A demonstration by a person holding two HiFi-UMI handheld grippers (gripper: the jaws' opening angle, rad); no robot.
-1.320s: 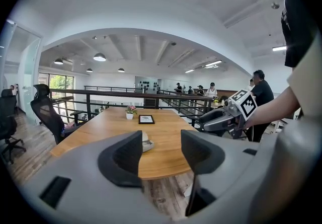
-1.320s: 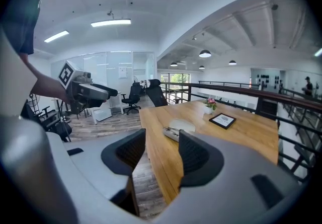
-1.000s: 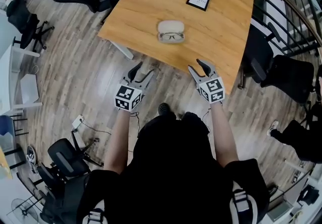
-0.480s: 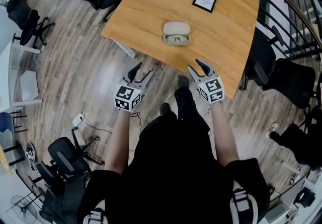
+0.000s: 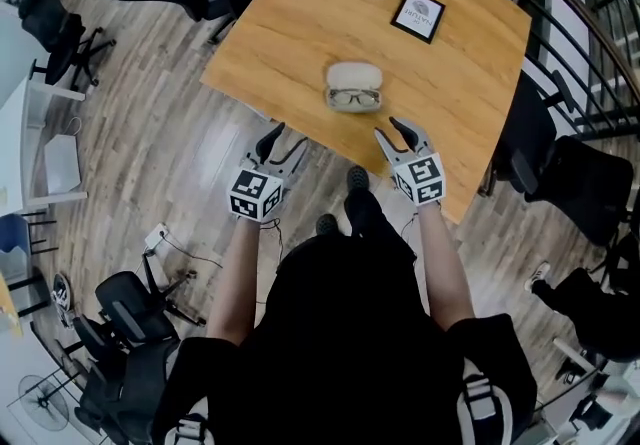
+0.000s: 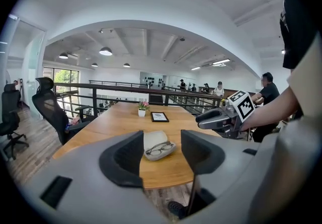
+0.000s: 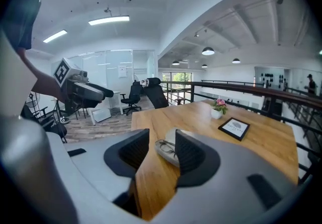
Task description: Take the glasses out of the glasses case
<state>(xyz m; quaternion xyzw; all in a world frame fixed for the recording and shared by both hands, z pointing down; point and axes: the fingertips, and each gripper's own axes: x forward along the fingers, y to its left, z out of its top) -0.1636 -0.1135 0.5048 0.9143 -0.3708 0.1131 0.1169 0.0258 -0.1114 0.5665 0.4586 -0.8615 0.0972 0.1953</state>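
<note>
While both pairs of jaws stand apart, nothing between them, right gripper (image 5: 392, 131) jaws have just been closing a little. Left gripper (image 5: 287, 141) beside it, both at near edge of table (image 5: 290, 33). Glasses (image 5: 353, 98) lie in open glasses case (image 5: 354, 76) further along table, well clear of both grippers.

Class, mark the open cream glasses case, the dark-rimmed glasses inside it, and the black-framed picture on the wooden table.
Open cream glasses case (image 5: 354, 74): head view, on its open lid.
Dark-rimmed glasses (image 5: 353, 98): head view, on the bridge.
Black-framed picture (image 5: 418, 15): head view, at its centre.
</note>
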